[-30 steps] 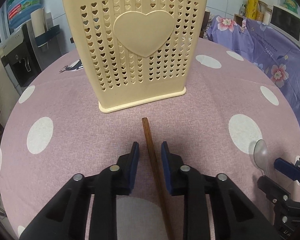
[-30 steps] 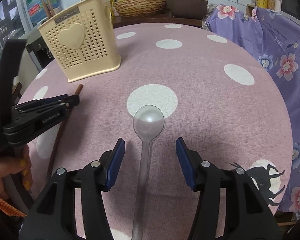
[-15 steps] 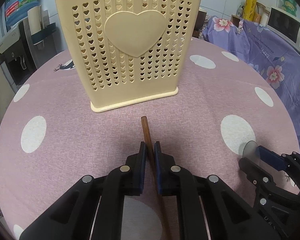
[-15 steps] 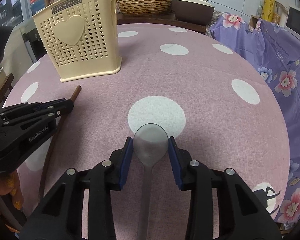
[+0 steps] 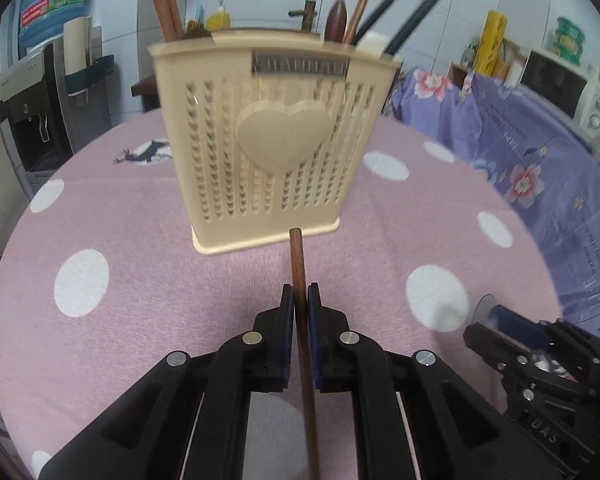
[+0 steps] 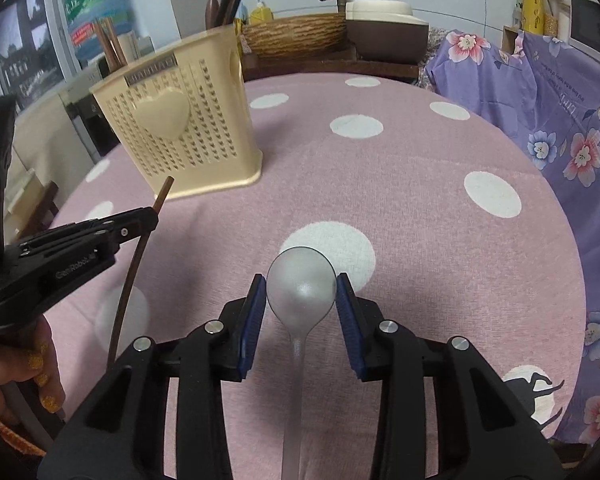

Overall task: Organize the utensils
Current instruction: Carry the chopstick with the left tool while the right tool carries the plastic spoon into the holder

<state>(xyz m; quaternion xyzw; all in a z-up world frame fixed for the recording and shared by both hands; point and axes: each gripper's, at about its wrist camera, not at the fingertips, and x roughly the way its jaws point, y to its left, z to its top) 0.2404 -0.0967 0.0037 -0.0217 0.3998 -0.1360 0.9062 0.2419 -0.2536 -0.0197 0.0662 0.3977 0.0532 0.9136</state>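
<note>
My left gripper (image 5: pixel 299 300) is shut on a brown wooden chopstick (image 5: pixel 298 264) and holds it lifted, tip pointing at the cream utensil basket (image 5: pixel 272 140) with a heart on its front. The basket holds several chopsticks and a dark spoon. My right gripper (image 6: pixel 301 292) is shut on the bowl of a translucent grey plastic spoon (image 6: pixel 301 284), raised above the pink dotted tablecloth (image 6: pixel 420 208). In the right wrist view the left gripper (image 6: pixel 148 216) shows at the left with the chopstick (image 6: pixel 162 196), in front of the basket (image 6: pixel 180 128).
A purple floral cloth (image 5: pixel 540 152) covers things to the right of the table. A woven basket (image 6: pixel 296 34) and a brown-and-cream pot (image 6: pixel 384 28) stand behind the table. A water dispenser (image 5: pixel 40 92) stands at the left.
Both grippers have risen from the table with their utensils. The chopstick tip is now lifted toward the basket's base, and the spoon is off the cloth.
</note>
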